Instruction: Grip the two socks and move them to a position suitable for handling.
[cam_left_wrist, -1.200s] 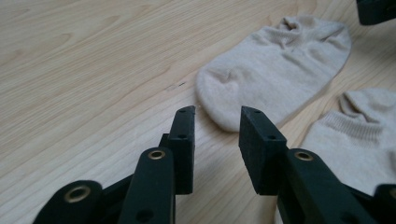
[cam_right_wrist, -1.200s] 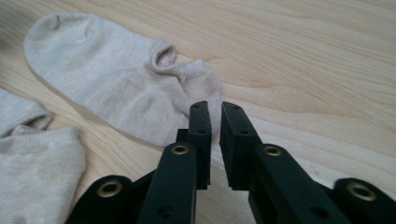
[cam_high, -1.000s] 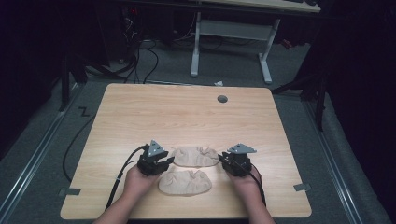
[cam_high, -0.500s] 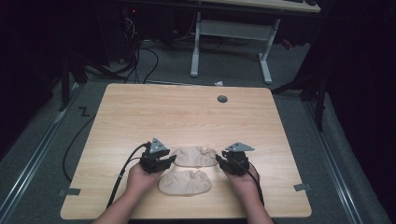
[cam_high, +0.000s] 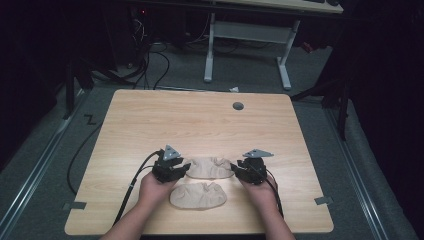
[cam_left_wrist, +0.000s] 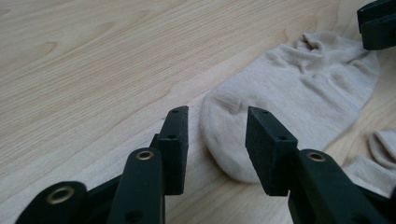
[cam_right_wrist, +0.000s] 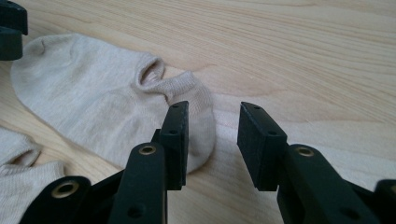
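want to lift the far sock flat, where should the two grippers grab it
Probably by its two ends: the far sock lies flat and lengthwise between the grippers. The left gripper could pinch the rounded toe from its side, the right gripper the heel end by the opening. Both jaws stand open there, having just opened.

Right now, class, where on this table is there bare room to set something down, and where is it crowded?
Free: the table from the grommet hole down to the far sock, plus both side margins. Crowded: the near edge, where both socks lie between the left tool and right tool.
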